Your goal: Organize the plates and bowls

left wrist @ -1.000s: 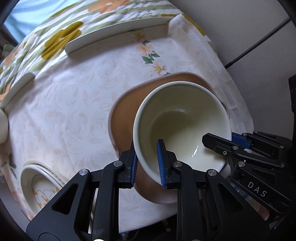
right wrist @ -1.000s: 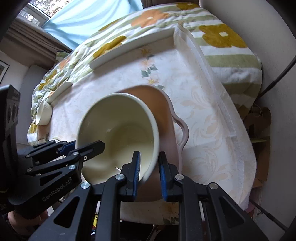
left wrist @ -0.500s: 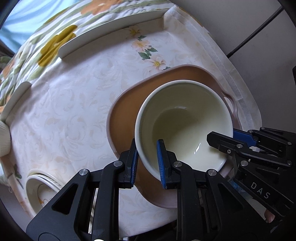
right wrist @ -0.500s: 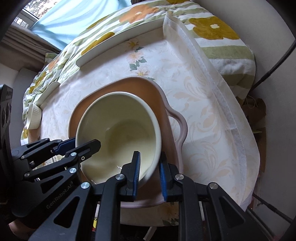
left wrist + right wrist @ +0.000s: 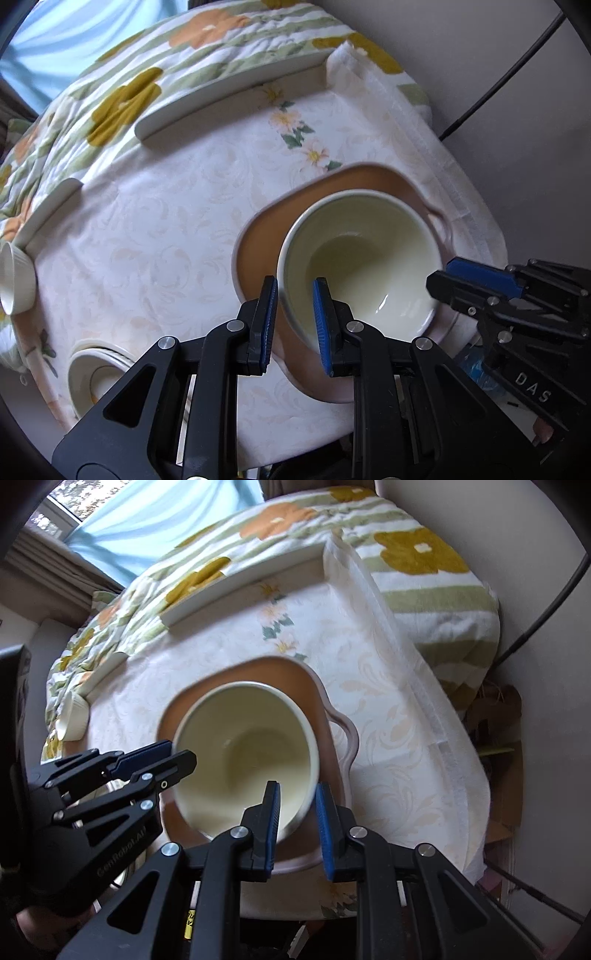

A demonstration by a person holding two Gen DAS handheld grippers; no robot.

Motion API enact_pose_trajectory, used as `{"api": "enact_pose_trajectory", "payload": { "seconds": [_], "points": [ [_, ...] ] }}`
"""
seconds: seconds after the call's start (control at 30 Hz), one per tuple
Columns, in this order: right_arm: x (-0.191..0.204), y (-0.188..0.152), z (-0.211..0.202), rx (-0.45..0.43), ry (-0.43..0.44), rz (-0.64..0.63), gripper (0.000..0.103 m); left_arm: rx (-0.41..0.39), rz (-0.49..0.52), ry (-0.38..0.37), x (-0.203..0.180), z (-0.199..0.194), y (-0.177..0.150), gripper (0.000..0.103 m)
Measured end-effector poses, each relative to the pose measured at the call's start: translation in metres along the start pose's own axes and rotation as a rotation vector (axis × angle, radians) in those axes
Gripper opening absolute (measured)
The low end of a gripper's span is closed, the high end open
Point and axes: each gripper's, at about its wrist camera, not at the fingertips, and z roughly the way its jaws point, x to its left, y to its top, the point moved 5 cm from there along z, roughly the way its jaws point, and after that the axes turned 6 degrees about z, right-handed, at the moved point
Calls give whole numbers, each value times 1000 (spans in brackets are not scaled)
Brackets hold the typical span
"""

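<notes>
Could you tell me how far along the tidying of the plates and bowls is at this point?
Partly done. A small stack of plates sits at the table's near edge. In hand: both tongs, left and right, grip the rim of the cream bowl, which is over the brown handled tray. Left: a small white bowl sits apart at the table's far-left edge.

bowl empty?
Yes, in the left wrist view the cream bowl shows only its bare glossy inside.

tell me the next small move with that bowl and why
Probably keep lifting the cream bowl straight up, level. Both the left gripper and right gripper pinch opposite rims, and the brown tray sits close beneath it.
</notes>
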Motion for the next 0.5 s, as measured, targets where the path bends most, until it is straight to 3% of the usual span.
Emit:
{"api": "enact_pose_trajectory", "payload": {
  "seconds": [0.17, 0.23, 0.27, 0.3, 0.37, 0.4, 0.43, 0.5],
  "points": [
    [7, -6, -15, -31, 0, -83, 18, -54, -27, 13, 1, -26, 0, 20],
    [14, -12, -22, -39, 6, -133, 18, -107, -46, 36, 3, -41, 0, 40],
    [15, -14, -25, -44, 9, -152, 18, -134, -50, 63, 5, -48, -2, 71],
    [18, -17, -29, -53, 10, -177, 22, -167, -55, 105, 7, -56, -4, 93],
    [22, -23, -35, -74, 7, -212, 54, -238, -62, 168, 8, -74, -9, 96],
    [24, -26, -38, -86, 12, -232, 83, -248, -71, 178, 8, -79, -11, 96],
    [26, -29, -41, -102, 26, -252, 92, -249, -86, 185, 10, -83, -14, 96],
    [31, -36, -46, -116, 51, -290, 92, -256, -118, 191, 15, -88, -20, 96]
  ]
}}
